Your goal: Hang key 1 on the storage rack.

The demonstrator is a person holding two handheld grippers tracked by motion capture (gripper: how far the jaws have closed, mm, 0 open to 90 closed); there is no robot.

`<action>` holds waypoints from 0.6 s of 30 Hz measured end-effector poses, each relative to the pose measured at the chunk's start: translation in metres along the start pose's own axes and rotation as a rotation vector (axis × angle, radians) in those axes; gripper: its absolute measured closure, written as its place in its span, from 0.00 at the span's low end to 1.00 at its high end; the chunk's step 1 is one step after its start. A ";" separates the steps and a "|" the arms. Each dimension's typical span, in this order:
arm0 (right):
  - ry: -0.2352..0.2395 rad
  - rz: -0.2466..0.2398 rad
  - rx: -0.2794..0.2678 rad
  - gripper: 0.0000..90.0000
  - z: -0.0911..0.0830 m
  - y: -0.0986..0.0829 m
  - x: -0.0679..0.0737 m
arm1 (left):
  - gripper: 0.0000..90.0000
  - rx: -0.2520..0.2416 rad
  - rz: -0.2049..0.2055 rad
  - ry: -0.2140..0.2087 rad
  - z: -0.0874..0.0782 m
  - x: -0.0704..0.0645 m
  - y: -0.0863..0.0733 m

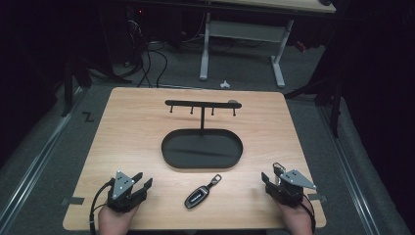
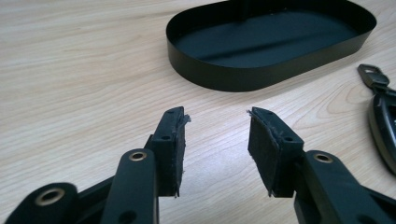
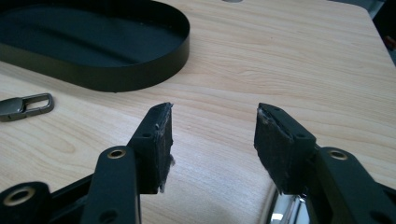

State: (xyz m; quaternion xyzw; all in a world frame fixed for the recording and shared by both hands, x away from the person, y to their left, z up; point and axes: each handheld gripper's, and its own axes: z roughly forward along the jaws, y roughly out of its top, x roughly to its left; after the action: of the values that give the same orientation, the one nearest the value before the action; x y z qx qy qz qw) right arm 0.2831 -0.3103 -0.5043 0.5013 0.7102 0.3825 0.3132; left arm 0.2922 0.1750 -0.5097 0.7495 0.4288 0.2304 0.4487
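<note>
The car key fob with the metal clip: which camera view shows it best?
The high view: the whole car key fob lies on the table between the two open grippers, its metal clip toward the black tray. The left gripper view cuts the fob at the right edge; the right gripper view catches just the clip at the left edge.

bare wood lies open around the car key [image 1: 197, 197]; the oval tray [image 1: 169, 155] and hook stand [image 1: 202, 104] block the middle.
</note>
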 end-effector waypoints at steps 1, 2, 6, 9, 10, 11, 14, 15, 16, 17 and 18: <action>0.000 0.000 0.000 0.53 0.000 0.000 0.000 | 0.63 0.000 0.000 0.000 0.000 0.000 0.000; 0.003 -0.006 -0.001 0.55 0.000 0.000 0.001 | 0.63 0.004 0.015 0.006 0.001 -0.003 0.001; 0.014 -0.018 0.003 0.53 -0.001 -0.002 0.001 | 0.65 0.008 0.038 -0.003 0.004 -0.008 0.002; 0.013 -0.027 0.004 0.53 -0.001 -0.003 0.000 | 0.69 0.017 0.046 -0.012 0.007 -0.012 0.002; 0.007 -0.021 0.006 0.53 -0.003 -0.002 0.000 | 0.72 0.035 0.056 -0.029 0.010 -0.016 0.002; 0.006 -0.018 0.001 0.53 -0.004 -0.002 -0.001 | 0.75 0.045 0.066 -0.041 0.011 -0.019 0.002; 0.000 -0.012 -0.001 0.52 -0.005 -0.002 -0.002 | 0.80 0.063 0.092 -0.069 0.014 -0.027 0.003; -0.003 -0.008 0.000 0.52 -0.005 -0.002 -0.002 | 0.82 0.073 0.113 -0.079 0.016 -0.033 0.004; 0.007 0.001 0.005 0.53 -0.005 -0.002 -0.002 | 0.85 0.087 0.135 -0.101 0.018 -0.041 0.004; 0.007 0.001 0.005 0.53 -0.005 -0.002 -0.002 | 0.87 0.087 0.135 -0.101 0.018 -0.041 0.004; 0.013 -0.002 0.003 0.53 -0.004 -0.001 -0.003 | 0.87 0.099 0.148 -0.114 0.019 -0.045 0.004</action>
State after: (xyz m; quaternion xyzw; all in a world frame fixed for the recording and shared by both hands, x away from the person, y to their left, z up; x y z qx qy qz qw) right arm 0.2798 -0.3141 -0.5031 0.4985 0.7133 0.3842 0.3082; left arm 0.2842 0.1262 -0.5140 0.8122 0.3572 0.1984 0.4165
